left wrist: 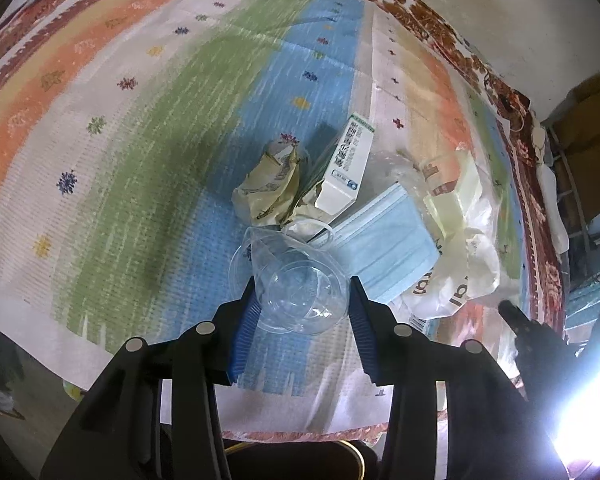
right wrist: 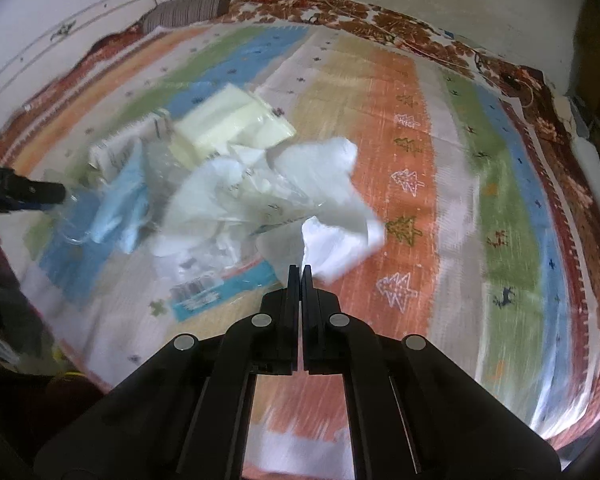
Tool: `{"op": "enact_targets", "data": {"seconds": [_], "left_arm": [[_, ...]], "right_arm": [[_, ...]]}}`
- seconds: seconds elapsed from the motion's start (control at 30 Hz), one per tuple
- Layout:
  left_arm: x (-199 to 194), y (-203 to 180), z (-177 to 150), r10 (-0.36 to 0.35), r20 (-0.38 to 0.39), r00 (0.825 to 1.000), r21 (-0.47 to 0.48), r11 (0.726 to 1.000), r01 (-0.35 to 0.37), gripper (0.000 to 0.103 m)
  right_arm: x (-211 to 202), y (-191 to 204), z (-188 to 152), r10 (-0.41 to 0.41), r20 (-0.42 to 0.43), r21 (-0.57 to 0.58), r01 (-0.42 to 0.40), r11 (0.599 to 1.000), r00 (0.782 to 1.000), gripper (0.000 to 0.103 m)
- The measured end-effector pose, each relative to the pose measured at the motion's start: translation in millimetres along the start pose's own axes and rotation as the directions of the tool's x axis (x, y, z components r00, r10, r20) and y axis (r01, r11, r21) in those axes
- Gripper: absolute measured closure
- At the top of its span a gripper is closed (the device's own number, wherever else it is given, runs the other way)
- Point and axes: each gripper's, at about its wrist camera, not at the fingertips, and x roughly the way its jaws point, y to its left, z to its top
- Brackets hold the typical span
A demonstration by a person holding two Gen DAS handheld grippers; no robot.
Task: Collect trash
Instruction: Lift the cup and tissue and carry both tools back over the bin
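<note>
the left gripper (left wrist: 302, 300) clamps a clear plastic cup (left wrist: 296, 280) between its blue pads, holding it just above the striped cloth (left wrist: 148, 152). the right gripper (right wrist: 300, 276), jaws pressed together, pinches the edge of a white plastic bag (right wrist: 332, 204) that drapes away from its tips. beyond the cup the rest of the trash lies heaped on the blue stripe: a pale blue face mask (left wrist: 384, 240) just beside the cup, a white carton (left wrist: 346, 168) tilted on a crumpled yellowish wrapper (left wrist: 268, 188), and a cream packet (left wrist: 452, 196) touching the bag. the step in hand looks like bagging the cup; done well, it calls for a light squeeze so the thin cup does not buckle, and the bag's mouth lifted open before the cup goes across. the right view is blurred, so the bag's opening cannot be made out.
</note>
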Motion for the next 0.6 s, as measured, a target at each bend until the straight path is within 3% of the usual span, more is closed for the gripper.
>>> {"op": "enact_targets", "data": {"seconds": [0.6], "left_arm": [[-56.2,-17.8,-19.4,-0.058,0.093,0.994,0.108,0.993,0.048,0.061]], "right_arm": [[-88.8,29.9,-12.9,0.104,0.123,0.088,-0.115,0.989,0.987,0.103]]}}
